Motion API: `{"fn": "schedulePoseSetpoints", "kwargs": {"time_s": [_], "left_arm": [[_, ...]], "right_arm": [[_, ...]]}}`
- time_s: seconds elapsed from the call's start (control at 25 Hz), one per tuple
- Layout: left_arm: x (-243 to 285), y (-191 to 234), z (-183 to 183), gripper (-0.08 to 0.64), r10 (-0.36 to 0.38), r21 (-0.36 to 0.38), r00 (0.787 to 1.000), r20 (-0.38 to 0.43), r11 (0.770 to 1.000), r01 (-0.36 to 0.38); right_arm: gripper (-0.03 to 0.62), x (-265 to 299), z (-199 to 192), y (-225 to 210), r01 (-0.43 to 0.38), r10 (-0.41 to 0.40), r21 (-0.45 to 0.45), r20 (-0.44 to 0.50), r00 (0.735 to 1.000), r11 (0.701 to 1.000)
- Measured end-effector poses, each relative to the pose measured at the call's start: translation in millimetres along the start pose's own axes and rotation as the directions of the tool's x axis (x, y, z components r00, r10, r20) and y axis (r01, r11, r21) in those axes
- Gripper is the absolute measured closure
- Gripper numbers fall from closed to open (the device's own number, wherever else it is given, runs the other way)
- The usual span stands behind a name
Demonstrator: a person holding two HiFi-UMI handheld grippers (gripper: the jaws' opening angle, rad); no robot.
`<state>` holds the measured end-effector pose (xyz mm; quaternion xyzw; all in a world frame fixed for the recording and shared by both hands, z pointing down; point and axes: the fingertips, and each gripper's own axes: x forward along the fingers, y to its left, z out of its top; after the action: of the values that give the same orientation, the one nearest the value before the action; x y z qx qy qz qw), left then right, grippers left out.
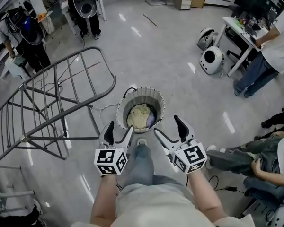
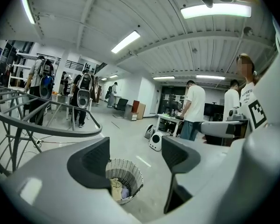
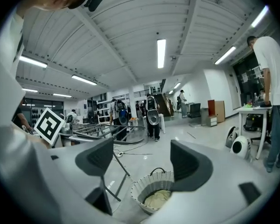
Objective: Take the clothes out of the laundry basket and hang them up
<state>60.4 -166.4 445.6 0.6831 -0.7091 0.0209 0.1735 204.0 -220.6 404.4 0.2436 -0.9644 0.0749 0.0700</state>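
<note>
Head view: laundry basket [image 1: 151,98] stands on the floor just ahead of the person's feet, with pale clothes [image 1: 139,116] heaped inside. The left gripper [image 1: 119,134] and right gripper [image 1: 170,131] hover above its near rim, both with jaws apart and nothing between them. A wire drying rack [image 1: 52,93] stands just left of the basket, bare. The step in hand looks like the reach for a garment; the next move calls for lowering one gripper into the basket and closing on a fold of cloth.

Left gripper view: its jaws stand wide and empty, the basket framed below them, the rack's rail at left.

Right gripper view: jaws likewise apart and empty, basket below, rack behind it.

Underfoot is a glossy grey floor [image 1: 170,56] mirroring the ceiling's strip lights. The room is an open workshop, with people at desks and round white machines [image 1: 212,59] beside a table.
</note>
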Motion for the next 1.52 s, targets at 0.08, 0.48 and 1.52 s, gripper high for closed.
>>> {"fn": "schedulePoseSetpoints", "kwargs": {"time_s": [0.08, 0.48, 1.52], "left_arm": [[23, 9, -6, 0.227, -0.008, -0.013, 1.000, -0.020, 1.000, 0.008], [152, 57, -70, 0.227, -0.058, -0.072, 0.981, -0.183, 0.996, 0.046], [380, 88, -421, 0.227, -0.166, -0.042, 0.720, -0.673, 0.982, 0.187]], "right_arm": [[0.227, 13, -8, -12, 0.014, -0.014, 0.004, -0.016, 1.000, 1.000], [0.228, 91, -63, -80, 0.079, -0.071, 0.058, -0.130, 0.989, 0.995], [0.233, 175, -279, -217, 0.276, -0.211, 0.224, -0.275, 0.938, 0.935]]}}
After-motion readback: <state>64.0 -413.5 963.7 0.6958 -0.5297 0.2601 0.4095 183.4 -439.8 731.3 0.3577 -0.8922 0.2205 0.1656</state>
